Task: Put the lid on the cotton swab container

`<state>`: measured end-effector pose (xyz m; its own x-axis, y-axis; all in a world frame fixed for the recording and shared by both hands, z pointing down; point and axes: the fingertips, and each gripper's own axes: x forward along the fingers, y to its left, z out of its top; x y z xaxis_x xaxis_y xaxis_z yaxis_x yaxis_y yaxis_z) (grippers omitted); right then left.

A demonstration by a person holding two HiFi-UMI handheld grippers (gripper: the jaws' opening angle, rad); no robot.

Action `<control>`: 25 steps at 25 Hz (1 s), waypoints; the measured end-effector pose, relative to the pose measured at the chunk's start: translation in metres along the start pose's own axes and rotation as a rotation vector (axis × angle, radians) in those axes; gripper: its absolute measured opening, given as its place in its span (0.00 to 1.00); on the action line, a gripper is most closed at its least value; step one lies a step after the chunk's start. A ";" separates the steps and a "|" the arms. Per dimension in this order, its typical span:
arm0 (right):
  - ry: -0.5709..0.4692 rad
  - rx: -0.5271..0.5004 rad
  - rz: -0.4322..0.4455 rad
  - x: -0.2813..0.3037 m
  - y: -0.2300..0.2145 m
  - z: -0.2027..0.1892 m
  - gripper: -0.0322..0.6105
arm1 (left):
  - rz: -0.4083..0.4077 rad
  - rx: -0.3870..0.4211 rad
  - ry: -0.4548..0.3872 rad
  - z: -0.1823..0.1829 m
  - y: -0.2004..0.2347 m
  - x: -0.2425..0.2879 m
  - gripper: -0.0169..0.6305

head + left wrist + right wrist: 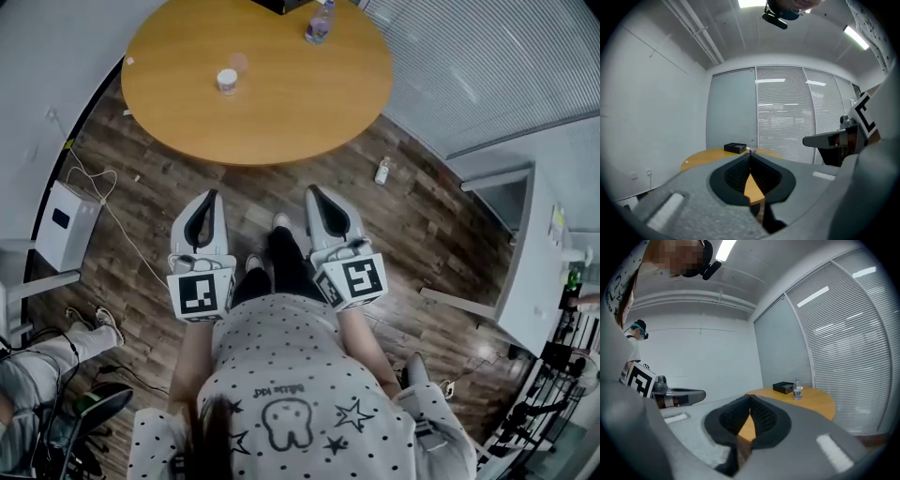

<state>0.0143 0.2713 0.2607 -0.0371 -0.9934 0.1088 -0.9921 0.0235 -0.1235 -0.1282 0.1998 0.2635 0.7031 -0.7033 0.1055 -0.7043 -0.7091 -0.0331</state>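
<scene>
Wooden table (300,94) bearing cotton swab container (227,82), well ahead of left gripper (210,196) and right gripper (312,191), both pressed together

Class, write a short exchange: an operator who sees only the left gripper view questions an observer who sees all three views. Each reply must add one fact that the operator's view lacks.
Operator: Is the small white container on the table? I can't find it.
Observer: Yes, the head view shows it standing a little left of the table's middle.
Operator: I see the right gripper only from the side. Are the right tongs free?
Observer: They are shut, with nothing between them.
</scene>
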 end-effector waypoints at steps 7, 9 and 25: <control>0.017 -0.010 0.054 0.050 -0.040 0.007 0.06 | 0.064 -0.008 -0.010 0.007 0.010 0.056 0.04; 0.027 -0.011 0.071 0.067 -0.055 0.009 0.06 | 0.088 -0.012 -0.014 0.013 0.013 0.076 0.04; 0.065 -0.021 0.226 0.145 -0.135 0.015 0.06 | 0.260 0.005 -0.013 0.028 0.010 0.164 0.04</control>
<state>0.1448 0.1224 0.2779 -0.2659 -0.9531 0.1444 -0.9598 0.2478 -0.1316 -0.0172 0.0758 0.2525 0.4998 -0.8625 0.0798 -0.8610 -0.5047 -0.0628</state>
